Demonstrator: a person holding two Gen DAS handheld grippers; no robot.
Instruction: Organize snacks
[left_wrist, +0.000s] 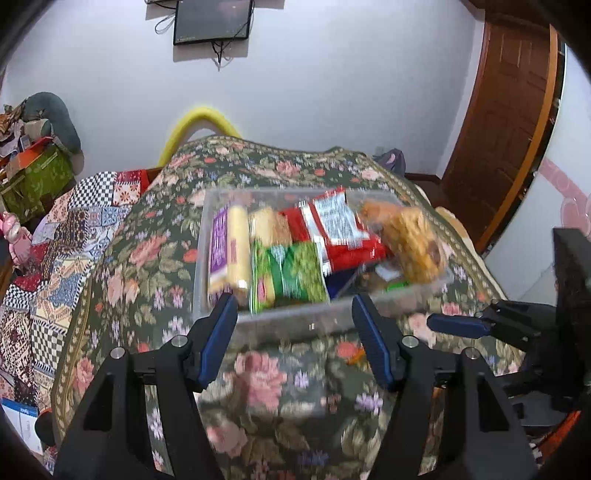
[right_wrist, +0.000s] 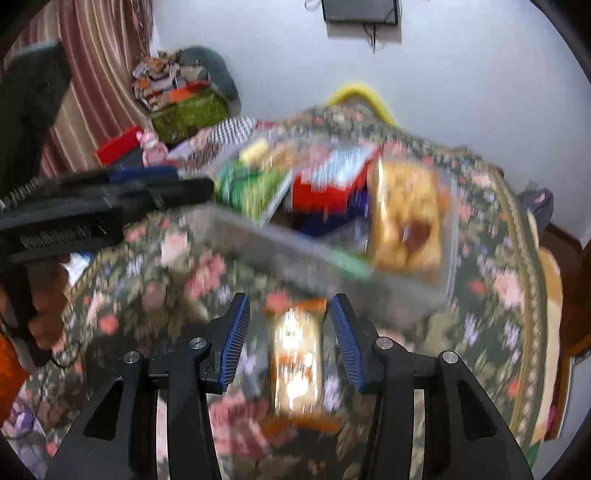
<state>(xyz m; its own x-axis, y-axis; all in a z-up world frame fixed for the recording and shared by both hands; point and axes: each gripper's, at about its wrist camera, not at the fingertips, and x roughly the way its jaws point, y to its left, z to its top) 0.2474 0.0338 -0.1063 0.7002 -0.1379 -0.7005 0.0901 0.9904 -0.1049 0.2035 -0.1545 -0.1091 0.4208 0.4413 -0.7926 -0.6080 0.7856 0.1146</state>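
A clear plastic box (left_wrist: 280, 321) stands on a floral cloth and holds several snack packs: a purple and yellow pack (left_wrist: 227, 251), green packs (left_wrist: 291, 273), a red pack (left_wrist: 340, 229) and a bag of golden snacks (left_wrist: 410, 240). My left gripper (left_wrist: 293, 314) is open and empty, its tips at the box's near wall. My right gripper (right_wrist: 288, 317) is open, with an orange-ended biscuit pack (right_wrist: 295, 365) lying on the cloth between its fingers. The box (right_wrist: 332, 258) shows blurred in the right wrist view. The right gripper also shows in the left wrist view (left_wrist: 458, 326).
The floral cloth (left_wrist: 258, 398) covers a raised surface with edges falling away left and right. A patchwork cloth (left_wrist: 55, 266) lies to the left. A green box (left_wrist: 37, 181) with clutter sits at the far left, and a wooden door (left_wrist: 506, 129) is at the right.
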